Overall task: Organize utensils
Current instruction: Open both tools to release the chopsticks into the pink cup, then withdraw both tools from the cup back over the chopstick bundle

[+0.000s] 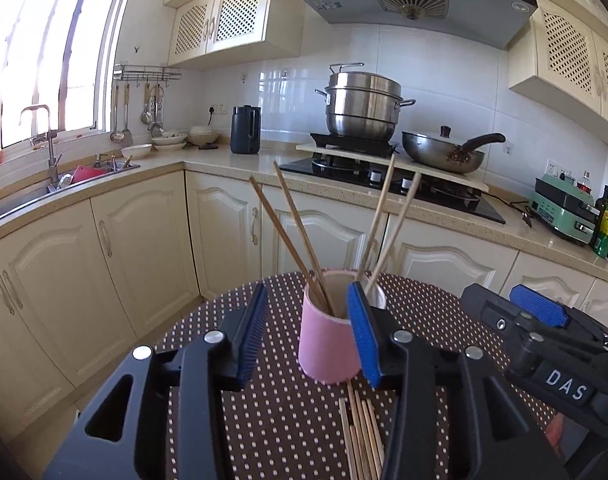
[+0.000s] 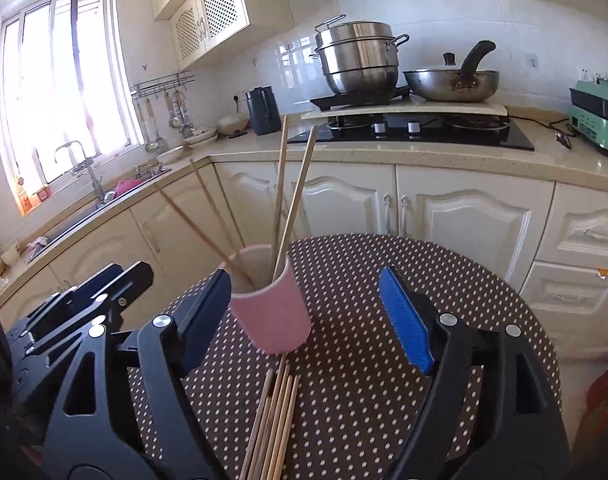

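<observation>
A pink cup (image 1: 328, 348) stands on the round dotted table (image 1: 263, 420) with several wooden chopsticks (image 1: 299, 232) leaning out of it. More chopsticks (image 1: 362, 436) lie flat in a bundle in front of it. My left gripper (image 1: 310, 334) is open, its jaws on either side of the cup without gripping it. My right gripper (image 2: 304, 316) is open and empty; the cup (image 2: 271, 312) sits by its left finger and the loose chopsticks (image 2: 273, 420) lie below it. The right gripper also shows in the left wrist view (image 1: 540, 320), at the right.
The table edge drops off to cream cabinets (image 1: 123, 248) beyond. The counter holds a sink (image 1: 31, 196), a dark kettle (image 1: 245, 130), a stove with a steamer pot (image 1: 362, 108) and wok (image 1: 444, 152), and a green appliance (image 1: 564, 208).
</observation>
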A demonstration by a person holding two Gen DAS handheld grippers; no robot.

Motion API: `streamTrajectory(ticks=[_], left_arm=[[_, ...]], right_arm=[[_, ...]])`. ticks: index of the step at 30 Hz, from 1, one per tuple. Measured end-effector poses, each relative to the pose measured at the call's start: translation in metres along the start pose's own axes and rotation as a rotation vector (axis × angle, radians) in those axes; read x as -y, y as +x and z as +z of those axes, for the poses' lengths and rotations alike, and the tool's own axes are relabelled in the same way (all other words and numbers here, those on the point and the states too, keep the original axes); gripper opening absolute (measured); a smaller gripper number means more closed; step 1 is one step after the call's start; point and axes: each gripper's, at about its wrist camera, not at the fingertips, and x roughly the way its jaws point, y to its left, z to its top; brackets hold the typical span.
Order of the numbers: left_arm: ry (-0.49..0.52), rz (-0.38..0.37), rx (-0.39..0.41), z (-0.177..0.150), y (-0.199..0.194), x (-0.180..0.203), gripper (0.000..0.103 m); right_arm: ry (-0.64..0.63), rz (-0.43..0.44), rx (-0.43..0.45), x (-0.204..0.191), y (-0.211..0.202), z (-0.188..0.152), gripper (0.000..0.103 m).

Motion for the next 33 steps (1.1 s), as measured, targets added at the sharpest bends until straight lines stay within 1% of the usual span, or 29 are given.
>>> streamTrajectory(ticks=[6,9,13,15,19,22,29,33], left_arm=[[0.009,0.003,-0.052,-0.036,-0.014,-0.001,0.042],[-0.002,-0.009,-0.091,-0.053,-0.014,-0.005,0.042],[-0.016,-0.008,-0.134,-0.069,-0.011,-0.008,0.042],[-0.019,-0.011,-0.153,-0.076,-0.009,-0.009,0.042],[-0.022,-0.03,-0.196,-0.087,-0.005,-0.01,0.042],[-0.014,-0.031,-0.225,-0.095,-0.001,-0.01,0.042],[-0.013,-0.043,-0.269,-0.105,0.007,-0.014,0.042],[-0.023,-0.044,-0.283,-0.107,0.012,-0.016,0.042]], right_arm=[[-0.017,-0.017,-0.038,-0.002,-0.011,-0.029,0.078],[-0.008,-0.02,-0.077,-0.001,-0.01,-0.042,0.078],[-0.02,-0.069,-0.138,0.0,-0.001,-0.063,0.078],[-0.02,-0.076,-0.175,0.001,0.005,-0.071,0.078],[-0.016,-0.11,-0.237,0.003,0.015,-0.09,0.078],[-0.012,-0.129,-0.279,0.004,0.022,-0.099,0.078],[-0.038,-0.15,-0.343,-0.001,0.036,-0.118,0.078],[-0.042,-0.155,-0.363,-0.005,0.04,-0.125,0.078]])
